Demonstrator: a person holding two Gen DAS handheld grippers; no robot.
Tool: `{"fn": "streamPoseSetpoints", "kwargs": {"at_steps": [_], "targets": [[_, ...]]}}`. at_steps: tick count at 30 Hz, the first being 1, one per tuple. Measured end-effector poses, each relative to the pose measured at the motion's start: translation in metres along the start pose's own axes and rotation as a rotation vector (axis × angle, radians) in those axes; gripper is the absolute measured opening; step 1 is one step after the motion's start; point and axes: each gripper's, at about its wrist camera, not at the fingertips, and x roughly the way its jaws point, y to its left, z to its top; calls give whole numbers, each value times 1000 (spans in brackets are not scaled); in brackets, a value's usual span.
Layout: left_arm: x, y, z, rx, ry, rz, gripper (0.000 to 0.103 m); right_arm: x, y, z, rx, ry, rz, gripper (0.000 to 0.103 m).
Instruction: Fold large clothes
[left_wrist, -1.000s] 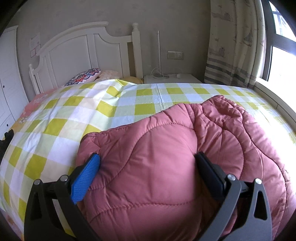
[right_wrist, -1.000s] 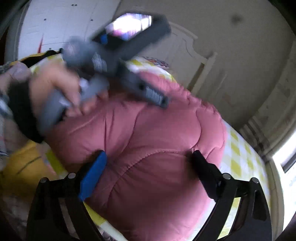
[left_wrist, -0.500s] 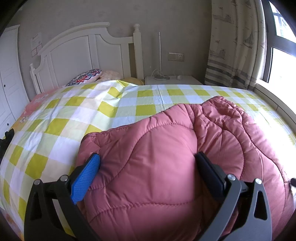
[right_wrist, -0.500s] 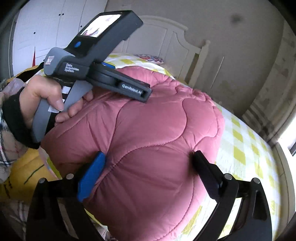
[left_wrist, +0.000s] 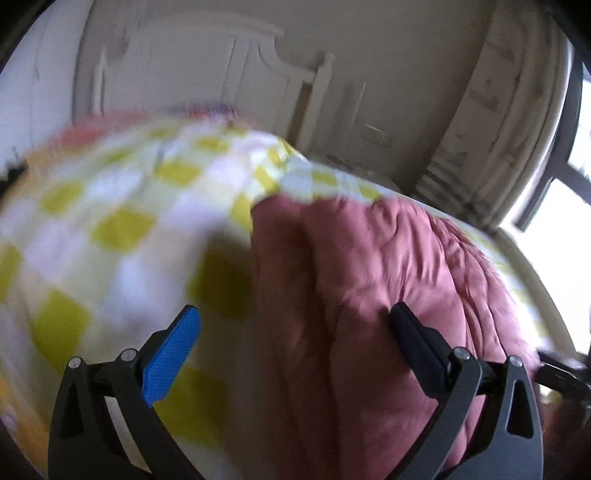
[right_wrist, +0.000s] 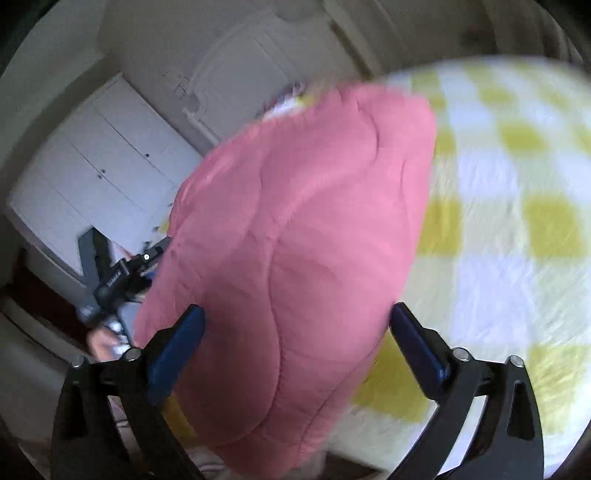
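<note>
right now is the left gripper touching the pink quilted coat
Cannot tell. In the left wrist view the left gripper stands wide open over the pink quilted coat, but the blurred picture shows neither contact at its fingertips nor a gap.

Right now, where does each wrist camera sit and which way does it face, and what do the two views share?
Left wrist: on the left gripper, looking down along its open fingers at the pink quilted coat's left edge and the checked bedspread, headboard behind.
Right wrist: on the right gripper, rolled, open around the coat; a hand holding the left gripper shows at left, before a white wardrobe.
Shared: coat, bedspread, headboard.
</note>
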Motion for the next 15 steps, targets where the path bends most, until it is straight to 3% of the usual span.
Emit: {"fn": "streamPoseSetpoints", "kwargs": {"at_steps": [3, 7, 8, 9, 10, 12, 15], "targets": [[6, 20, -11, -87, 66, -146, 101, 18, -12, -4, 66, 76, 96, 99], [29, 34, -19, -183, 170, -318, 101, 21, -9, -5, 34, 52, 113, 99], [34, 34, -20, -191, 188, -359, 101, 20, -9, -4, 30, 37, 123, 93], [40, 35, -21, -203, 207, -406, 91, 17, -4, -9, 15, 13, 125, 82], [47, 36, -22, -227, 228, -466, 85, 11, -1, -10, -21, -34, 106, 78], [51, 35, -20, -223, 222, -479, 65, 0, 0, -4, -62, -96, 71, 67], [50, 20, -15, -191, 200, -487, 48, -17, 5, 2, -141, -203, -25, 60]]}}
